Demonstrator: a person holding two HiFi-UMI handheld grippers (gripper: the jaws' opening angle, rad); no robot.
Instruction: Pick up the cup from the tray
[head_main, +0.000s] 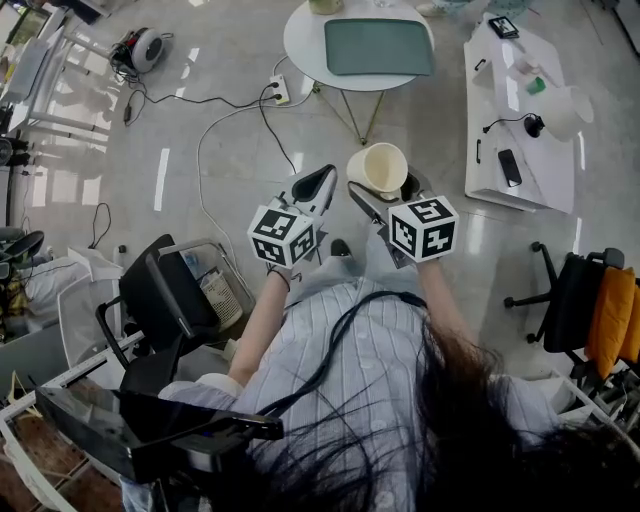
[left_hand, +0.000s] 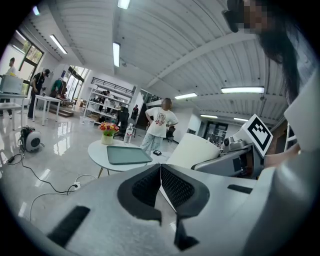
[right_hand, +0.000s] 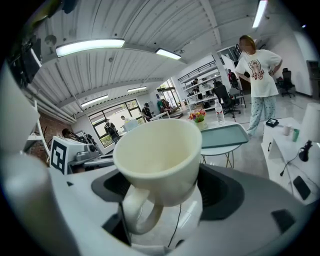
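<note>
- Gripping the cream mug (right_hand: 157, 150) in the right gripper (head_main: 390, 192), we have the two jaws spread about as wide as the mug's body, with one dark pad on either side of it.
- In the right gripper view the mug's open mouth tilts back toward the camera and its handle hangs below, nearest the lens.
- From the head view we see the mug (head_main: 378, 168) held up in the air over the pale tiled floor (head_main: 200, 180), in front of our striped shirt.
- Our left gripper (head_main: 315, 185) sits just beside the right one. Its jaws are pressed together, the ribbed pads meet along a thin seam, and nothing is between them.
- The green tray (head_main: 378, 46) lies on the round white table (head_main: 300, 40), well apart from the mug and further out ahead of us.
- In the left gripper view a pot of flowers (left_hand: 108, 129) and a water bottle (left_hand: 129, 133) stand on that table at the tray's far side, and a person in a white T-shirt (left_hand: 160, 120) stands beyond it.
- A white desk (head_main: 520, 120) with small devices on it stands to our right, and a white power strip (head_main: 279, 92) with a black cable lies on the floor near the table.
</note>
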